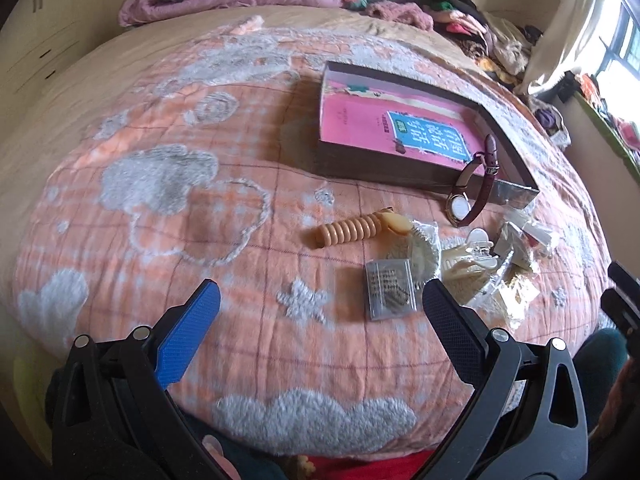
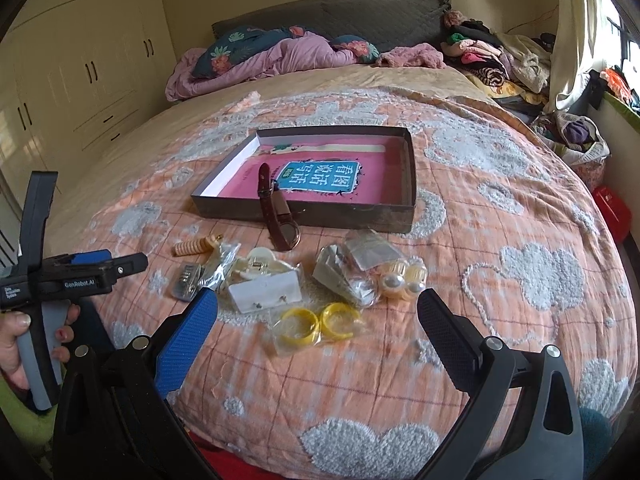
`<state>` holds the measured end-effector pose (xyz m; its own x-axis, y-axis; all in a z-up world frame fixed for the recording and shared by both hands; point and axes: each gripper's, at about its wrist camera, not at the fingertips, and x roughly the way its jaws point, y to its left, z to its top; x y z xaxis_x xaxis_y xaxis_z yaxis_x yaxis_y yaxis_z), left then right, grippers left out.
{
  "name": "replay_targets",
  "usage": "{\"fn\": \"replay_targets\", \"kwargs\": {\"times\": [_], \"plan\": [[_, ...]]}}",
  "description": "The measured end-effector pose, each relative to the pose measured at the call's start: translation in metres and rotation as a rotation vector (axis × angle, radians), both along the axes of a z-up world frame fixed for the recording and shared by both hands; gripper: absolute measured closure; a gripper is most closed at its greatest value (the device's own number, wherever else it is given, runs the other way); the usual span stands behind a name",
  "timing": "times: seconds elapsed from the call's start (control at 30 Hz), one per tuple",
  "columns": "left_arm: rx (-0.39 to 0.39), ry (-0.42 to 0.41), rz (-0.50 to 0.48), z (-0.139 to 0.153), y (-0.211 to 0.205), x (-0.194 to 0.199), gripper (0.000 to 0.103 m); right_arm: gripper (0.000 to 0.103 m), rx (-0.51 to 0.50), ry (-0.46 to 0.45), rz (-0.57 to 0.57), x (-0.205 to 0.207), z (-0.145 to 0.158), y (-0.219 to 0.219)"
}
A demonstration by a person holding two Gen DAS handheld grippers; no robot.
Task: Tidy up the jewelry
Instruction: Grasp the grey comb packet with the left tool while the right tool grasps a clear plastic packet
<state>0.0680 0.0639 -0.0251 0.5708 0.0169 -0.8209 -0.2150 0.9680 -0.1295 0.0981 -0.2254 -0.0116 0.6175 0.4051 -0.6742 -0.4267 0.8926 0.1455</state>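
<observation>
A shallow dark box [image 2: 304, 213] with a pink book in it lies on the bed; it also shows in the left wrist view [image 1: 376, 168]. A brown-strapped watch [image 2: 280, 216] hangs over its front wall, also seen in the left wrist view [image 1: 468, 196]. In front lie a tan ribbed hair clip [image 2: 196, 246], a white claw clip [image 2: 260, 268], a white earring card [image 2: 266, 292], yellow bangles in a bag [image 2: 316, 324], pearl earrings [image 2: 402, 282] and small bags. My right gripper [image 2: 316, 312] is open above the bangles. My left gripper [image 1: 320, 300] is open and empty, near a small grey bag [image 1: 390, 290].
The pile rests on an orange quilt [image 2: 460, 280] with grey fluffy shapes. Pillows and a purple blanket [image 2: 260, 60] lie at the head of the bed. Clothes [image 2: 492, 60] are heaped at the far right. Wardrobes [image 2: 80, 80] stand on the left.
</observation>
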Motion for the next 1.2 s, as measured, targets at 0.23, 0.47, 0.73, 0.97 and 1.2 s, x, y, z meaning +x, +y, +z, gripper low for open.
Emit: {"fn": "replay_targets", "kwargs": {"times": [0.23, 0.47, 0.73, 0.97, 1.2], "plan": [[-0.047, 0.054, -0.074, -0.019, -0.007, 0.018, 0.008, 0.004, -0.001, 0.011, -0.036, 0.029, -0.004, -0.006], [-0.036, 0.082, -0.127, -0.041, -0.021, 0.020, 0.034, 0.004, -0.019, 0.030, -0.054, 0.054, -0.018, -0.007], [-0.046, 0.056, -0.182, -0.045, -0.026, 0.027, 0.049, 0.004, -0.093, 0.075, -0.024, 0.088, -0.043, 0.000], [-0.039, 0.059, -0.157, -0.043, -0.022, 0.028, 0.047, 0.024, -0.153, 0.128, 0.022, 0.118, -0.069, 0.006], [-0.060, 0.081, -0.181, -0.052, -0.033, 0.038, 0.054, 0.063, -0.012, 0.201, 0.085, 0.132, -0.076, -0.001]]}}
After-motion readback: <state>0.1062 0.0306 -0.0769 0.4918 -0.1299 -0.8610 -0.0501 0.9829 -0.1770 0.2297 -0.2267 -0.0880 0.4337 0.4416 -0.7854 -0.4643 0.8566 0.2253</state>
